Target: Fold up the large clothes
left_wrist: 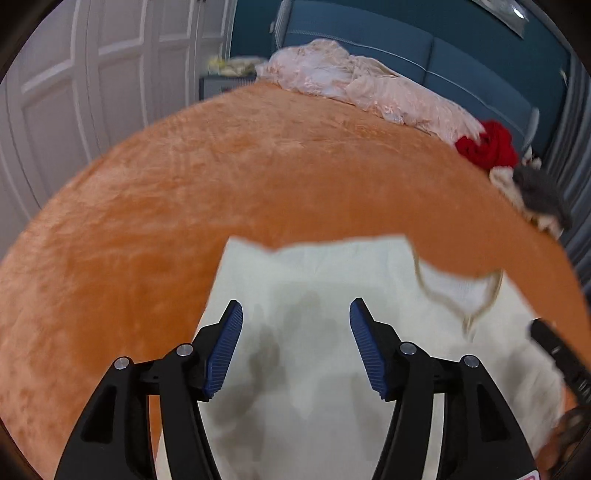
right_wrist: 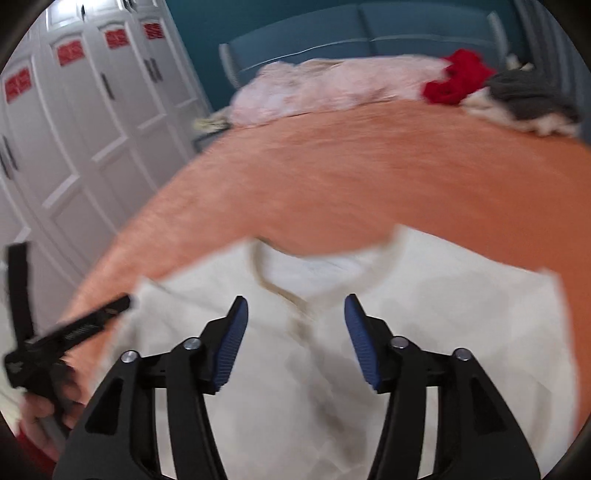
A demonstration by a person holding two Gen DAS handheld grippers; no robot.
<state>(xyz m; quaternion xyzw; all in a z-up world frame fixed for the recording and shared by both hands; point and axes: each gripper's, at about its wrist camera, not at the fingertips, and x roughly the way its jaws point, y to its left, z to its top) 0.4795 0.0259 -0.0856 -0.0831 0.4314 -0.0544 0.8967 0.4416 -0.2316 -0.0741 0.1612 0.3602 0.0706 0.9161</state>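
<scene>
Left wrist view: shirt (left_wrist: pixel 332 332) lies flat below both parted, empty grippers (left_wrist: pixel 295 347) (right_wrist: pixel 295 343), collar (right_wrist: pixel 291 291) end farthest away, nearer the right.

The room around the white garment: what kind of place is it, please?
Most likely a bedroom at home. A wide bed with a fuzzy orange blanket stands against a padded blue headboard, and tall white panelled wardrobe doors line one wall. Crumpled pink bedding lies near the headboard.
</scene>
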